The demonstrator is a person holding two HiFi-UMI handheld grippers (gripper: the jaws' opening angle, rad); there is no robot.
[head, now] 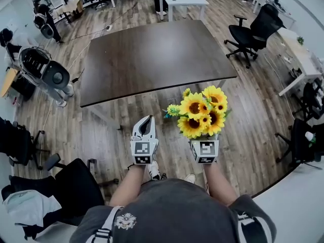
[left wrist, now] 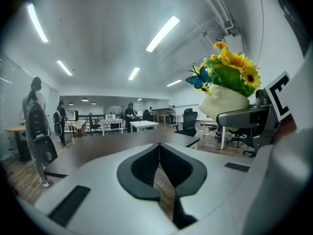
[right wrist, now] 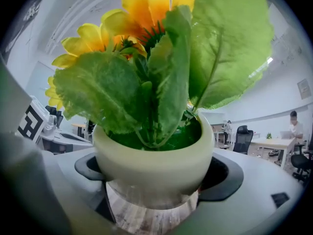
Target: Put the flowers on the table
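My left gripper (head: pixel 143 130) is clenched on nothing, with its jaws meeting tip to tip, and it hangs low over the wood-plank floor (head: pixel 253 135). I'd leave it out of this step.

The dark brown rectangular desk (head: pixel 152 59) lies ahead of both grippers, well apart from them and bare.

My right gripper (head: pixel 203 142) is grasping the cream round pot (right wrist: pixel 154 165), jaws spread wide with a pad on each side of the pot wall. The yellow artificial sunflowers (head: pixel 201 111) stand upright in it, over the floor and not yet over the desk.

To do the step well, I think:
- Carry the pot forward level, past the near desk edge.
- Lower it until the base sits flat.
- Only then let go, because a tilt would tip the top-heavy blooms.

View differences:
- The head view alone shows the gap to the desk, but its blooms hide the pot and the grip.
- The left gripper view shows the pot from the side, plus a blue butterfly ornament (left wrist: pixel 198 79).
- The right gripper view shows the pads on the pot, but no desk.
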